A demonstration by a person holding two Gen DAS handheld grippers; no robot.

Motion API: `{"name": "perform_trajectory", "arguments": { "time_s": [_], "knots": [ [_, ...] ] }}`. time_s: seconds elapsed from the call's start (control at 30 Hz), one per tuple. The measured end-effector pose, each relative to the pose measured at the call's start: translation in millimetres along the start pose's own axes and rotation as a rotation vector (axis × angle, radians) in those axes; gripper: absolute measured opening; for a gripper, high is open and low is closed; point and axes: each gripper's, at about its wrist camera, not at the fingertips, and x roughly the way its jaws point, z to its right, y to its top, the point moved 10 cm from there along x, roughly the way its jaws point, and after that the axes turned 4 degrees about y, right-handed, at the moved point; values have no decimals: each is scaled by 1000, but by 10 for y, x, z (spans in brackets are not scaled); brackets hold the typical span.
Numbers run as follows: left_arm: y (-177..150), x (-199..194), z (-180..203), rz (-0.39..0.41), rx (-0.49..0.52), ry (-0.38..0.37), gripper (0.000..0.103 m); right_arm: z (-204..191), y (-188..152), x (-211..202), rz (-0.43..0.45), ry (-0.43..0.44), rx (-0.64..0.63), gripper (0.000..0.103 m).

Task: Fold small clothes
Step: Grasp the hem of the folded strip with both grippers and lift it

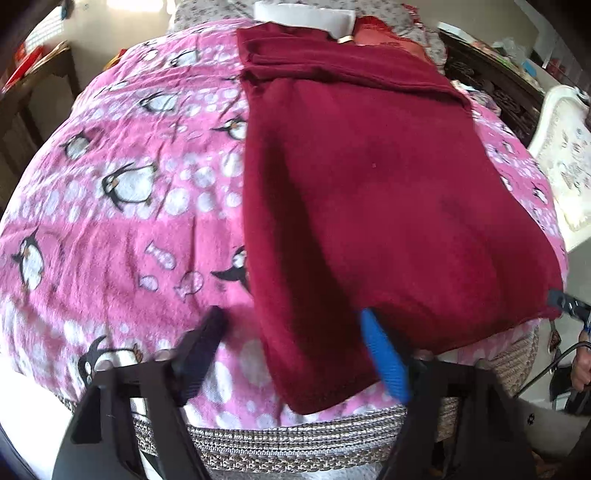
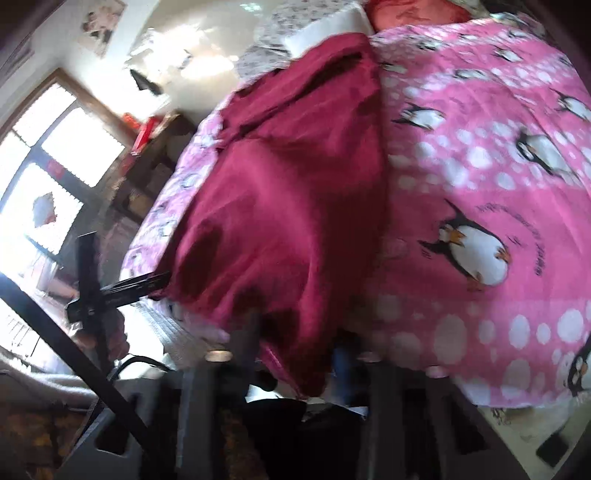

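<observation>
Left gripper (image 1: 291, 354) wide open over maroon garment (image 1: 369, 177) corner, holding nothing. Right gripper (image 2: 299, 350) blurred, fingers part-hidden by cloth at bottom centre; grip unreadable.

The cloth (image 1: 388, 192) is a plain deep maroon all over, reading a shade pinker in the right wrist view (image 2: 288, 206). Under it the blanket (image 1: 122, 221) is bright pink, printed with black-and-white penguins with orange beaks, white bubble dots and small pale fish; the same print shows from the other side (image 2: 480, 155). The bed edge (image 1: 295, 439) carries a woven grey and beige band. The left tool (image 1: 291, 325) has one black finger and one bright blue finger (image 1: 388, 362). A white, grey-speckled pillow (image 1: 207, 9) and a red cushion (image 1: 376, 35) lie at the far end.
</observation>
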Motion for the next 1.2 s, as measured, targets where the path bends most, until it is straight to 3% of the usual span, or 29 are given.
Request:
{"name": "perform_trajectory", "arguments": {
  "time_s": [0.03, 0.1, 0.23, 0.3, 0.4, 0.63, 0.83, 0.97, 1.1, 1.2],
  "knots": [
    [4, -16, 40, -7, 19, -18, 22, -33, 36, -30, 11, -2, -19, 14],
    [46, -59, 64, -2, 30, -32, 9, -127, 141, -109, 40, 35, -38, 13],
    [179, -191, 76, 9, 23, -112, 8, -276, 379, -252, 107, 112, -57, 12],
    [363, -365, 48, 49, 0, -166, 8, -359, 546, -326, 148, 161, -66, 12],
    [664, -560, -28, 112, -13, -189, 8, -471, 903, -417, 220, 201, -88, 12],
    [1801, -774, -278, 240, -65, -193, 8, -613, 1950, -374, 310, 212, -141, 12],
    [2930, -362, -389, 242, -116, -110, 8, -375, 3001, -21, 334, 139, -129, 12],
    [3565, 263, -467, 187, -156, -54, 8, -16, 3562, 394, 311, 65, -84, 11],
    [3944, 929, -558, 111, -217, -82, 8, 584, 4040, 845, 310, -13, 25, 12],
    [4024, 1196, -570, 77, -213, -47, 13, 986, 4200, 1153, 285, -45, 128, 16]
  ]
}}
